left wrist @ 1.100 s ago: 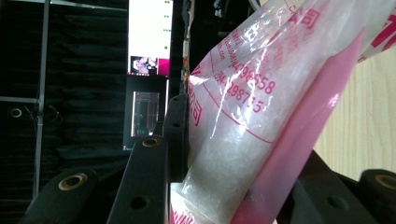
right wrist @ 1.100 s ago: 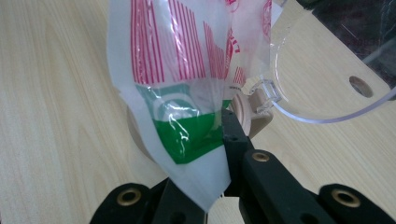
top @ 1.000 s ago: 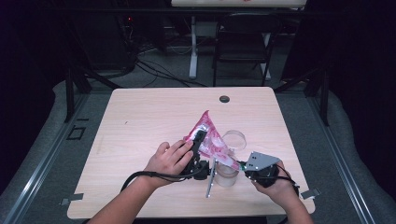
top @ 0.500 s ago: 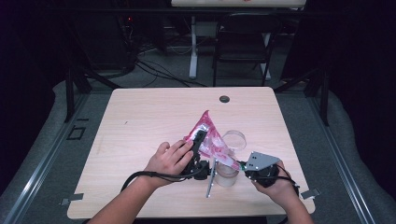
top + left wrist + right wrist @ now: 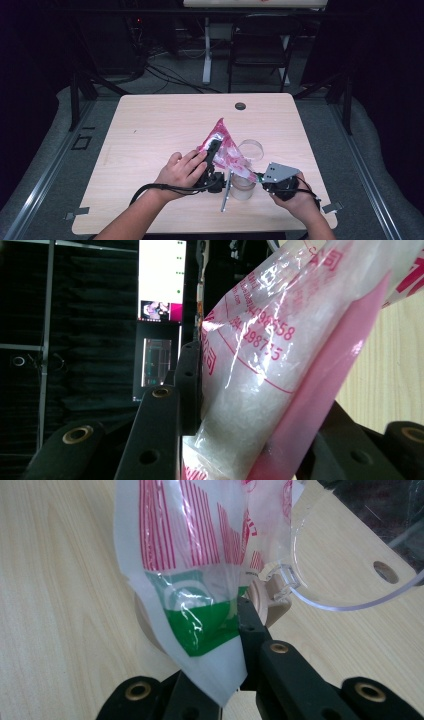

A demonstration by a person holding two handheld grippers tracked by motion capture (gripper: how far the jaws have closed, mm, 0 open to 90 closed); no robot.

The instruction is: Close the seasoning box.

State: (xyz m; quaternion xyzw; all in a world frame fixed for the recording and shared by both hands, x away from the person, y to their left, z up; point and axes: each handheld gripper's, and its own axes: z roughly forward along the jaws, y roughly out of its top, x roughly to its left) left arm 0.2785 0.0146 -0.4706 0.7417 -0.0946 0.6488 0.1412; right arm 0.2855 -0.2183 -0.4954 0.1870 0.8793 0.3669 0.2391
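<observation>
Pink-printed bag (image 5: 224, 147) of white grains held up over the table (image 5: 150, 130), left gripper (image 5: 212, 150) clamping its body, right gripper (image 5: 256, 176) pinching a corner above clear jar (image 5: 242, 186); pour judged pending, jar contents unreadable.

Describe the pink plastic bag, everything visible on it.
The pink plastic bag is clear film printed with red-pink text and stripes, a green patch near one corner, holding white granules. It is held tilted above the table, its peak pointing away from the person. The left gripper clamps its body; the right gripper pinches the lower corner over a clear container. A clear lid lies beside.
</observation>
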